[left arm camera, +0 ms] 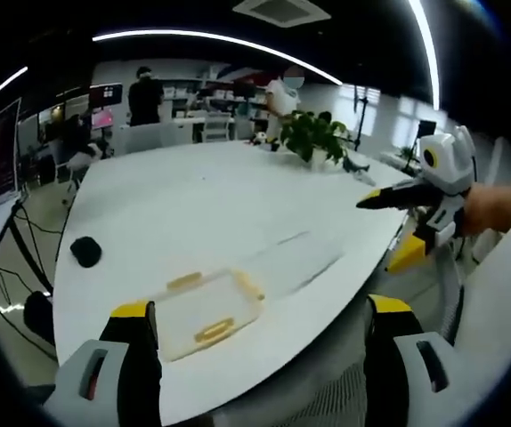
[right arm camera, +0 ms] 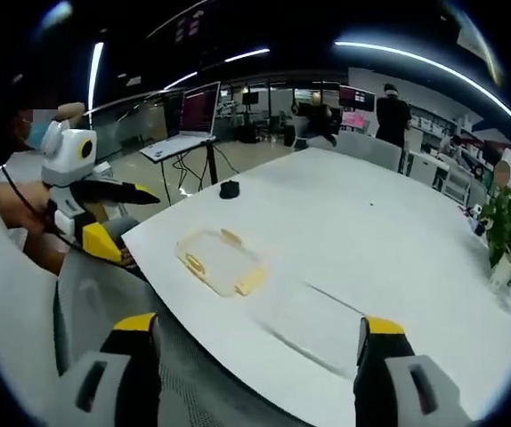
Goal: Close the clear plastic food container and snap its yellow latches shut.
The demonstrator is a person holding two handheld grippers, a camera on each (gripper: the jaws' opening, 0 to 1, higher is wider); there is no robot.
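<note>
Grippers wait short of a white table (left arm camera: 238,205) where we have yet to touch the clear plastic food container (left arm camera: 206,311), low and left of centre in the left gripper view, its yellow latches (left arm camera: 213,332) showing along the rim. Its clear lid (right arm camera: 313,325) seems to lie flat beside it, toward lower centre of the right gripper view, though we cannot tell whether the two are joined. Our left gripper (left arm camera: 260,334) stands spread at the bottom of its frame; our right gripper (right arm camera: 260,338) is likewise wide apart. A small black object (left arm camera: 85,252) sits well apart at left. We judge the lid must go on squarely first, with one gripper steadying the box, before any latch gets pressed down.
</note>
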